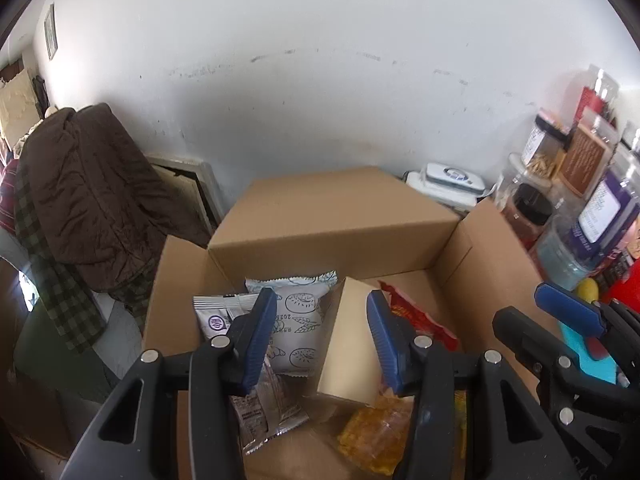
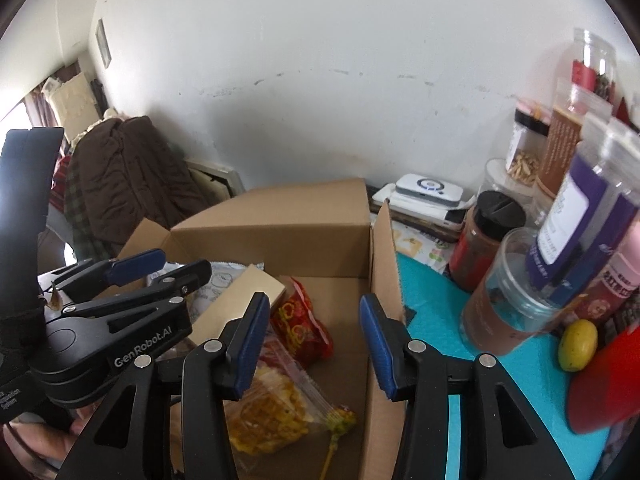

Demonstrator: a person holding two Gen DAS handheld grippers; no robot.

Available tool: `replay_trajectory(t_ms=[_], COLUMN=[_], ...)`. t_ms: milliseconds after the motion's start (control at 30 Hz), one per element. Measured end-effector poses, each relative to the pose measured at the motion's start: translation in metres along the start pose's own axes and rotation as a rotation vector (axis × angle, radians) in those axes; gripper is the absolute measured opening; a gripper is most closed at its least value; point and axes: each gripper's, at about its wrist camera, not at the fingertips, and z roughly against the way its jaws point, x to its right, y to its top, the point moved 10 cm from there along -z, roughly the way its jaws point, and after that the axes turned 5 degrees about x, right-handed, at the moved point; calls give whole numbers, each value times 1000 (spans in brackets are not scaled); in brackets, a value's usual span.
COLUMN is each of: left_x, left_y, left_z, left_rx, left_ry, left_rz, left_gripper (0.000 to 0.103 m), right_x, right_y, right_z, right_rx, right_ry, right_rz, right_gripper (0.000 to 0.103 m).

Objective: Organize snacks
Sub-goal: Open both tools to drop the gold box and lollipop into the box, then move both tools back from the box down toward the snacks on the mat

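An open cardboard box (image 1: 332,236) (image 2: 276,232) holds snacks: a white printed packet (image 1: 302,320), a silver packet with a purple mark (image 1: 218,316), a tan carton (image 1: 352,344) (image 2: 244,292), a red packet (image 1: 420,316) (image 2: 300,320) and a clear bag of yellow snacks (image 1: 376,432) (image 2: 272,408). My left gripper (image 1: 322,340) is open and empty above the box's left half; it also shows in the right wrist view (image 2: 160,268). My right gripper (image 2: 310,344) is open and empty over the box's right side; its fingers (image 1: 568,312) show at the left wrist view's right edge.
Jars and bottles (image 2: 560,220) crowd the teal tabletop (image 2: 436,308) to the right, with a yellow fruit (image 2: 578,344) and a red object (image 2: 608,380). A white device (image 2: 428,192) sits behind the box. A chair draped in brown fabric (image 1: 92,200) stands left.
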Motion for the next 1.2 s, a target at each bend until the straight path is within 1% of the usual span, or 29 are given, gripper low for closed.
replay_trajectory(t_ms=[233,467,633,833,867,933,967,1000,1033,1067,1100,1133,1200], left_x=[0,2,2,3,3,4,4,4,3,2,1,0,-2], left_y=[14,26,28,23,21,17,14,11,8,5,3,1,-5], left_z=[40,93,130,176,184,195,200,205,209,214,218,223,230], left_rx=[61,139,190,247,256,266,271,275,279,291,307,323,329], left_ry=[-13,-33,-52,-70,-77,-90,-96,-99,-98,-96,-92,-86,-86], left_rz=[3,10,11,6,3,0,-2,-4,-5,-4,-5,-7,-11], left_gripper=[47,47,47,47,47,47,48,57,63,74,79,79,79], right_x=[-5,-18,-28,-38,-40,-44,-47,-49,-51,-52,-53,-53,-53], right_y=[19,38,43,39,38,35,33,31,28,26,23,20,13], right_z=[38,88,123,162,169,185,193,198,204,208,213,218,226], right_rx=[63,144,197,248,257,276,287,293,300,305,312,317,323], right_ry=[-13,-16,-20,-34,-36,-35,-33,-32,-35,-39,-46,-51,-60], right_rz=[11,44,74,104,110,116,120,123,127,130,133,133,132], right_gripper=[47,47,47,48,49,57,58,60,64,65,68,70,72])
